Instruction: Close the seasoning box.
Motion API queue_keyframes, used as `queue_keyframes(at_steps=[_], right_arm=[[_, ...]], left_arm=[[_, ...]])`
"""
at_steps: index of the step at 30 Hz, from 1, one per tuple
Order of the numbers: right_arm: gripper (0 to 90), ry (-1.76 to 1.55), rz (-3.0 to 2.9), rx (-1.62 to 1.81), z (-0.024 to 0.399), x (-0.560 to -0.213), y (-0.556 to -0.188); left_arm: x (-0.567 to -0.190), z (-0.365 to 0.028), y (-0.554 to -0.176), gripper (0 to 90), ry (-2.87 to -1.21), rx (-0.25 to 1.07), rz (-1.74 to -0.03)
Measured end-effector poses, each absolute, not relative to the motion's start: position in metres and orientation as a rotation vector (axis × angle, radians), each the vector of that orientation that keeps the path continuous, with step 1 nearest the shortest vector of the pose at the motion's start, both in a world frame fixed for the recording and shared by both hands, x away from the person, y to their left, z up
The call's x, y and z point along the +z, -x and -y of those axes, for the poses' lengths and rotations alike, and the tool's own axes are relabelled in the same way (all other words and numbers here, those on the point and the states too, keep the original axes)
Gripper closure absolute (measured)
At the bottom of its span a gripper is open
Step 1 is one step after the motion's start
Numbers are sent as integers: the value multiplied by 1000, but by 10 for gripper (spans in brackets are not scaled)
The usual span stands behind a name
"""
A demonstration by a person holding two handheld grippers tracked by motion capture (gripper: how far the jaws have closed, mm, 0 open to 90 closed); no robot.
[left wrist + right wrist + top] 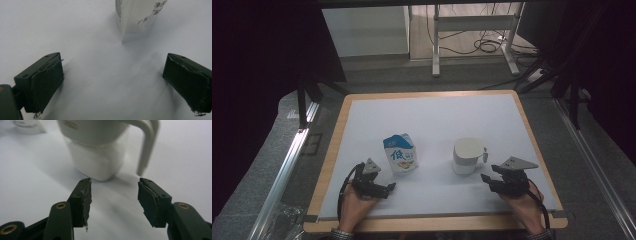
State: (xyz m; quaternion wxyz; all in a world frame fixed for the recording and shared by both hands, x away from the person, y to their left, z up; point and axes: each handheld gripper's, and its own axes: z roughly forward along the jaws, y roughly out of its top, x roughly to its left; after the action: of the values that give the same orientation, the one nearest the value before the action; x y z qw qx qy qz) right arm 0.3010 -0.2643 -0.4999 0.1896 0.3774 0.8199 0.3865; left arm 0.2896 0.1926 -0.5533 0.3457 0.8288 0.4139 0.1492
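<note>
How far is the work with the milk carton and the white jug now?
Nothing looks done: milk carton and white jug stand apart, untouched. In hand: open right gripper faces the jug's handle, open left gripper faces the carton. Grasping both remains.

Dim room, dark edges; white table sheet [432, 120] bright; soft shadows; jug [100, 147] blurred close up.
</note>
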Motion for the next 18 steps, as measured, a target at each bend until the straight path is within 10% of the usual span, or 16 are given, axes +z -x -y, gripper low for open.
queue_keyframes(at_steps=[18], right_arm=[[311,-1156,-2268,953,280,-528,-317]], left_arm=[[-553,-193,-290,28,-2150,387,-1074]])
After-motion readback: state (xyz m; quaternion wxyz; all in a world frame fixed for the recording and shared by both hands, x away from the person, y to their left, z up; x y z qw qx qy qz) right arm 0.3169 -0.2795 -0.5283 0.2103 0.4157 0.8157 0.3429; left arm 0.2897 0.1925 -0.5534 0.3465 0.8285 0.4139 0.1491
